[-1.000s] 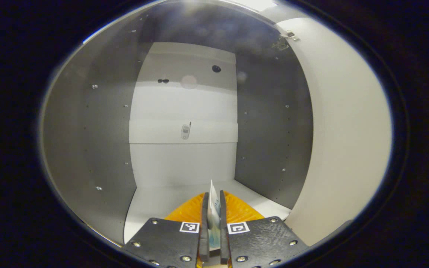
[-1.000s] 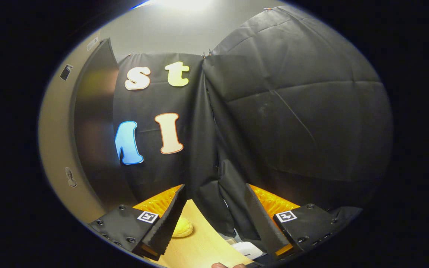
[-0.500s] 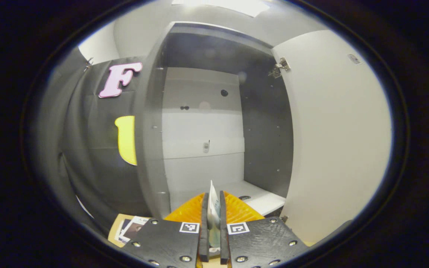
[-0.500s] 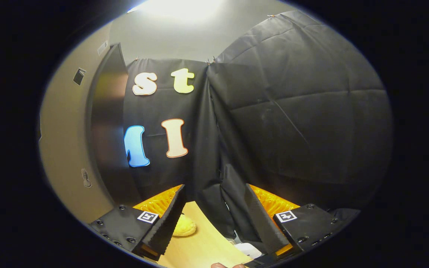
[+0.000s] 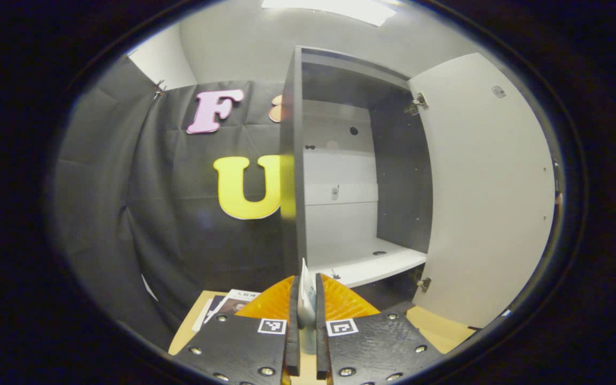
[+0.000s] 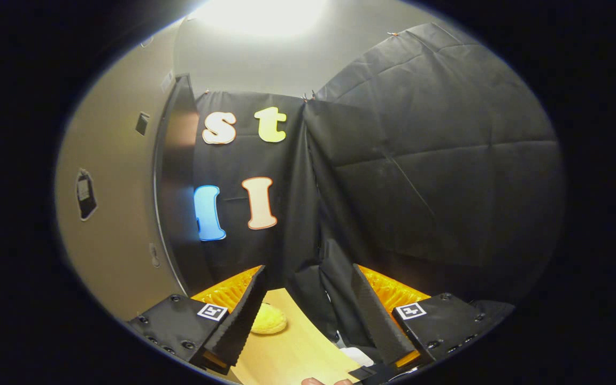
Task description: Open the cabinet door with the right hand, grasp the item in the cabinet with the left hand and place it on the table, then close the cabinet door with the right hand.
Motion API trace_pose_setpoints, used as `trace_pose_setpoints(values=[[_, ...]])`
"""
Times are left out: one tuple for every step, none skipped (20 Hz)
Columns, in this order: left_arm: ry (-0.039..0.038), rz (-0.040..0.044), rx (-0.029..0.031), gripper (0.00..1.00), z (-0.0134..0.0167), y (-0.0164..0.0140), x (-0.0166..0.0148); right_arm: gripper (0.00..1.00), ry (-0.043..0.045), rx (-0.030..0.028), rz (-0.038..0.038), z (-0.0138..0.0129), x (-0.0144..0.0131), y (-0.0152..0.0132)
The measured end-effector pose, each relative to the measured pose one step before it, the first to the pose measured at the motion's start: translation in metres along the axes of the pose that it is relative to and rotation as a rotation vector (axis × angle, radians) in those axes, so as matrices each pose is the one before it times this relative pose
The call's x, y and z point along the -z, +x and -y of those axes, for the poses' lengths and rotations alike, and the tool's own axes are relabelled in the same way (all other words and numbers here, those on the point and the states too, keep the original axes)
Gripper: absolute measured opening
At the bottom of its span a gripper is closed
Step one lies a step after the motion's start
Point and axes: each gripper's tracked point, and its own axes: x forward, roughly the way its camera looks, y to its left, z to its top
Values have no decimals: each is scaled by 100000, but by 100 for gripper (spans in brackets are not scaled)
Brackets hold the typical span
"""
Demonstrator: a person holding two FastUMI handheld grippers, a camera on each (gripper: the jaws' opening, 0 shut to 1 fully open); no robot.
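Cabinet [image 5: 340, 176] stands open, door [image 5: 487, 187] swung wide to its right, white shelf [image 5: 369, 262] inside. Worktop [image 6: 292, 347] runs below the cabinet, papers [image 5: 228, 306] lying on it left of the cabinet. Left tool [image 5: 305, 321] out in front of the cabinet, fingers pressed onto a thin white item [image 5: 305, 297]. Right tool [image 6: 308, 305] gapes wide, holding nothing; yellow lump [image 6: 268, 323] on the worktop by its left finger.

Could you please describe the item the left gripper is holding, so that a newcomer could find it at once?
Start at the tall cabinet with its door swung open. Just below it, the left gripper is shut on a thin white packet standing on edge. Unlike the printed papers lying flat on the table, it stands upright.
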Motion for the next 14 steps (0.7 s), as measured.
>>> trace_pose_setpoints(values=[[-1154,-1543,-1333,10,-840,-963,1139,94,179,-607,-262,-6,204,-346],[-1821,-2078,-1506,12,-862,-906,1722,94,929,-495,-602,-136,83,-274],[-1642,-1306,-1094,13,-842,-818,1440,94,2363,-1510,-628,-278,98,-414],[-631,-1107,-1783,11,-1051,-806,1310,98,4803,-3745,-1602,-654,182,-476],[102,-1290,-2308,11,-1115,-786,1704,94,3968,-3081,-1620,-671,31,-254],[405,-1474,-2693,10,-1056,-660,1760,93,2966,-1553,-1010,-488,10,-293],[420,-386,-1923,11,-676,-460,1790,93,1932,205,-98,-144,-99,-318],[-333,132,-844,13,-342,-433,1488,98,993,599,473,65,-277,11],[-1729,1117,10,13,27,-335,1329,97,-210,388,646,-50,-84,84],[-1509,1584,-147,13,-13,-219,1166,92,-1276,-249,1144,-81,-136,84],[-897,794,-478,14,-92,-273,1276,97,-1393,-1421,1795,-42,-124,-111],[-156,361,-87,13,68,-127,1330,98,-81,-1991,2195,-234,-160,-18],[-129,605,-254,11,138,-64,1203,97,-114,-1260,1800,-42,-113,-196],[-538,209,-85,13,106,2,1149,98,-1451,-385,896,54,59,98]])
